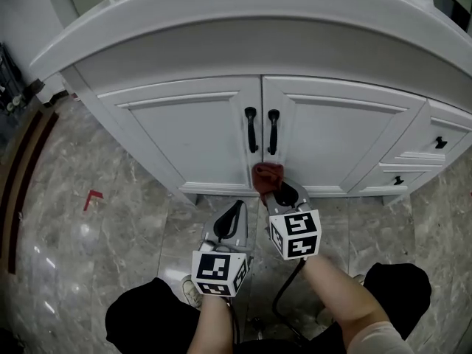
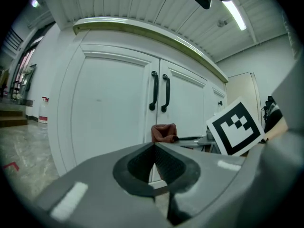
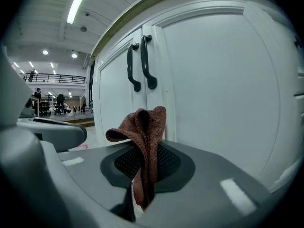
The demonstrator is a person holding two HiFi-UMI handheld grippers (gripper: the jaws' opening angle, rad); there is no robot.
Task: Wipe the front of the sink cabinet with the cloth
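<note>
A white sink cabinet [image 1: 184, 124] stands before me with two doors and two black handles [image 1: 251, 130] at the centre seam. My right gripper [image 1: 274, 184] is shut on a reddish-brown cloth [image 1: 267, 175], held at the lower edge of the doors near the seam. In the right gripper view the cloth [image 3: 142, 141] sticks up from the closed jaws, close to the right door [image 3: 223, 89]. My left gripper [image 1: 234, 211] hangs lower and a little left, shut with nothing in it. From the left gripper view the cloth [image 2: 163, 132] and the handles [image 2: 160, 91] show ahead.
Drawers with small black knobs [image 1: 439, 143] sit at the cabinet's right. The floor is grey marble tile [image 1: 96, 234] with a red mark [image 1: 92, 198]. A dark strip [image 1: 22, 175] runs along the left. My knees [image 1: 147, 319] are low in the head view.
</note>
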